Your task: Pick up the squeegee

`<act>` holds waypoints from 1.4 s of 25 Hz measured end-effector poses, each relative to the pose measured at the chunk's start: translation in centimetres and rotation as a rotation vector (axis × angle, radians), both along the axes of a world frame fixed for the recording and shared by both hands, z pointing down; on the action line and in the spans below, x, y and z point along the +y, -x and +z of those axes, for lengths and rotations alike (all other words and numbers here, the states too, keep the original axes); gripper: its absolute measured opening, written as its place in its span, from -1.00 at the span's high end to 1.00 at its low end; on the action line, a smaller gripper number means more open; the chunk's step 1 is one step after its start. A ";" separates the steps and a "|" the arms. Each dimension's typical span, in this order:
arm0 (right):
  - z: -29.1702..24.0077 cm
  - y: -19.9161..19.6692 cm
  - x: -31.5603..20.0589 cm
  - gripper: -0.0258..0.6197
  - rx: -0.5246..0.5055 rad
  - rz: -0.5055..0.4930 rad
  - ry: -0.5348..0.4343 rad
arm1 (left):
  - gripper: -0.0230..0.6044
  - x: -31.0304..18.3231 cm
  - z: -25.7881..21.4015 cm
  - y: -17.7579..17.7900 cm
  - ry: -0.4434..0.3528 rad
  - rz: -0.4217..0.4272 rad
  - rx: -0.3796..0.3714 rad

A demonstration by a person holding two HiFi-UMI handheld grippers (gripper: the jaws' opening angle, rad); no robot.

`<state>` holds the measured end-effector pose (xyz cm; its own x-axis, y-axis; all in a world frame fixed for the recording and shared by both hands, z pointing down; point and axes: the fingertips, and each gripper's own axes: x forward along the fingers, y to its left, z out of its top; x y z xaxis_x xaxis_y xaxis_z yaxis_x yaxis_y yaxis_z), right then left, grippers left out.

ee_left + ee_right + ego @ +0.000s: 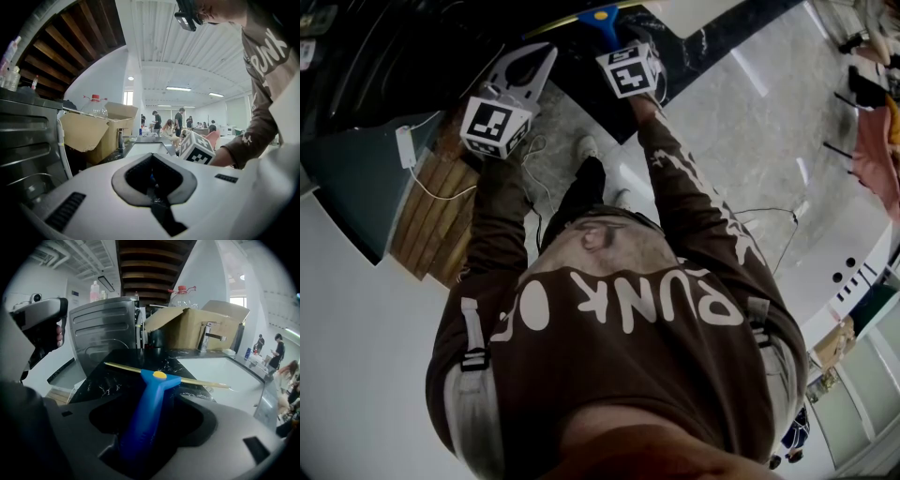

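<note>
The squeegee (143,418) has a blue handle with a yellow button and a long yellowish blade (201,381) that rests across the black marble counter (112,376). Its handle runs down between the jaws of my right gripper (154,401), which is shut on it. In the head view the blue handle (600,19) shows just beyond the right gripper (619,39). My left gripper (542,54) hangs to the left of it, shut with nothing in it. In its own view the left gripper (152,159) points level across the room.
A white sink (225,369) with a faucet (206,341) lies right of the counter. Behind stand a cardboard box (197,326) and a ribbed metal appliance (103,331). The left gripper view shows the box (93,133) and people far off. White floor lies below.
</note>
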<state>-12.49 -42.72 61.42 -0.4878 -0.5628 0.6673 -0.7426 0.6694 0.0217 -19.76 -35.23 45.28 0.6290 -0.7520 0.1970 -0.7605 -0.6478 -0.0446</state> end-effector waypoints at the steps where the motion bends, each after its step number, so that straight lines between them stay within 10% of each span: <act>1: 0.0 0.0 0.0 -0.01 0.001 -0.003 -0.002 | 0.92 0.0 0.0 0.0 0.001 0.000 0.000; 11: -0.2 -0.6 -0.2 0.40 0.030 0.020 -0.030 | 0.92 0.3 -0.3 -0.1 -0.005 -0.001 0.003; 35: -1.8 -1.5 0.0 0.47 -0.078 0.096 -0.057 | 0.92 1.0 -0.7 -0.5 -0.013 0.008 0.002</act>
<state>-11.01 -42.72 59.63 -0.4790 -0.6453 0.5951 -0.8038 0.5948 -0.0020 -19.27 -34.26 44.60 0.6356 -0.7494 0.1857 -0.7552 -0.6534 -0.0519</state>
